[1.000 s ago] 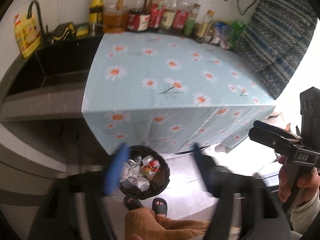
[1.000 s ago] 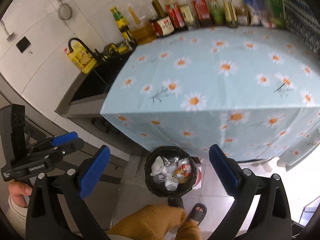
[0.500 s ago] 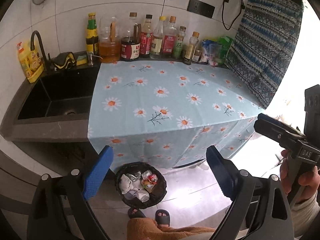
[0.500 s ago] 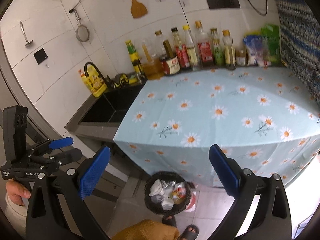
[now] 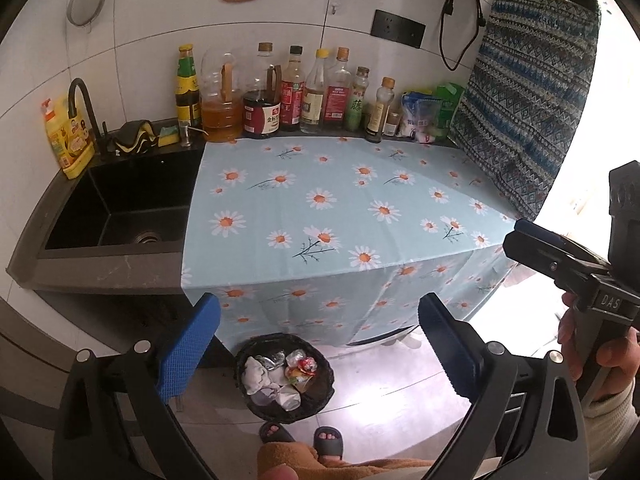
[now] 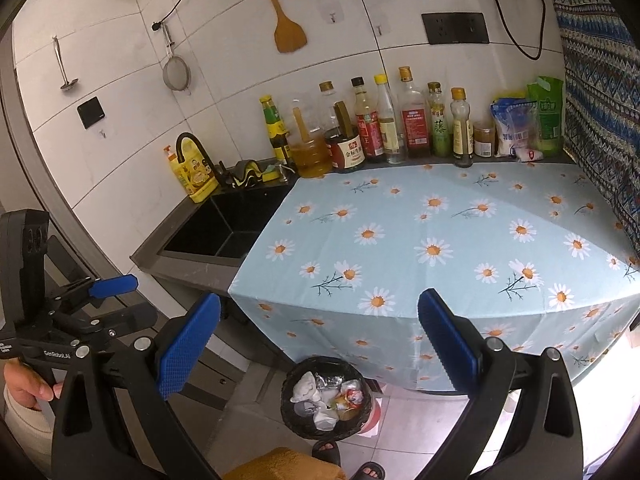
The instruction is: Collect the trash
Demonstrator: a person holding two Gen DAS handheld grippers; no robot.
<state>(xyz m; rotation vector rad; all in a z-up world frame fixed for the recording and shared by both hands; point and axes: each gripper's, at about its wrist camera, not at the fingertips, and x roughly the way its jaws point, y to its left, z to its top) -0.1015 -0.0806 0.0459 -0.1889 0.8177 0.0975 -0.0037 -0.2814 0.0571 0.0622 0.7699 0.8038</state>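
Trash (image 5: pixel 280 376) is sitting in the black bin (image 5: pixel 325 390) on the floor, just in front of the counter's hanging cloth edge: crumpled white paper, foil, a red-and-clear wrapper, all piled inside the rim. Same bin in my right wrist view (image 6: pixel 325 428), trash (image 6: pixel 328 398) filling it close to the top.

My left gripper (image 5: pixel 318 344) is hovering above the bin, pointing down at it, jaws opening wide with nothing between them; the blue pads (image 5: pixel 188 350) are touching nothing. My right gripper (image 6: pixel 318 344) is also spread wide and carrying nothing, bin showing low between its fingers.

My feet in dark slippers (image 5: pixel 328 442) are standing right at the bin's near side.

Above the bin, the daisy-print tablecloth (image 5: pixel 340 208) is covering the counter and draping over its front edge. Row of sauce and oil bottles (image 5: pixel 288 92) is lining the back wall, snack bags (image 5: pixel 424 116) at the right end. Black sink (image 5: pixel 120 204) is sitting left of the cloth, with a black faucet (image 5: pixel 82 104), a yellow detergent bottle (image 5: pixel 66 136) and a sponge (image 5: pixel 168 136) along its back edge. Wooden spatula (image 6: pixel 288 28) and strainer (image 6: pixel 176 70) are hanging on the white tile wall. Patterned blue fabric (image 5: pixel 524 112) is hanging at the right.
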